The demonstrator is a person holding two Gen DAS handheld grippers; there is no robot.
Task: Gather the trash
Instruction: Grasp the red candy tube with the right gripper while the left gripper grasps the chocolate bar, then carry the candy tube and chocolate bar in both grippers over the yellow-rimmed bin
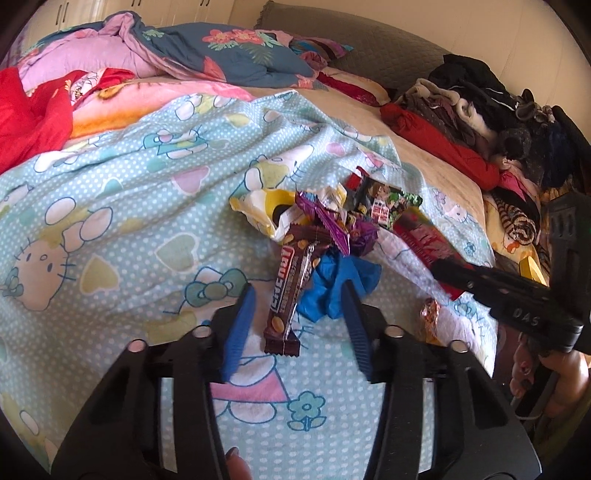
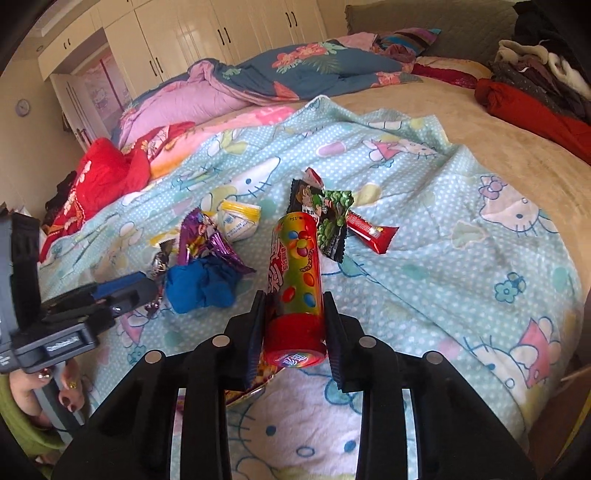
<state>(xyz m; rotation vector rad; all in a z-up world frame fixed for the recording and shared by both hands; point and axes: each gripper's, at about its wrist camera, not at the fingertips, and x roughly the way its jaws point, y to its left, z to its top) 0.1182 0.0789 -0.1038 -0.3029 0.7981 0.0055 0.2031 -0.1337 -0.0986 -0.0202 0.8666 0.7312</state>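
Observation:
In the left wrist view my left gripper (image 1: pixel 297 321) stands open over the blanket. A brown chocolate bar wrapper (image 1: pixel 284 295) lies between its blue pads (image 1: pixel 240 325), clear of the left pad. A crumpled blue scrap (image 1: pixel 332 291) leans against the right pad. The right wrist view shows my right gripper (image 2: pixel 293 325) shut on a red candy tube (image 2: pixel 295 280), pads tight on both sides. A purple wrapper (image 2: pixel 207 240), a yellow-white packet (image 2: pixel 236 221), a green cartoon wrapper (image 2: pixel 328 218) and a red wrapper (image 2: pixel 369 230) lie in a heap beyond. The left gripper (image 2: pixel 147 288) reaches in from the left.
The trash lies on a light blue cartoon-cat blanket (image 2: pixel 443 240) spread over a bed. Piled clothes (image 1: pixel 480 110) fill the right side, and rumpled quilts (image 2: pixel 258 81) lie at the back. A small gold wrapper (image 1: pixel 430 317) sits under my right gripper (image 1: pixel 443 273). Wardrobes (image 2: pixel 221 33) line the wall.

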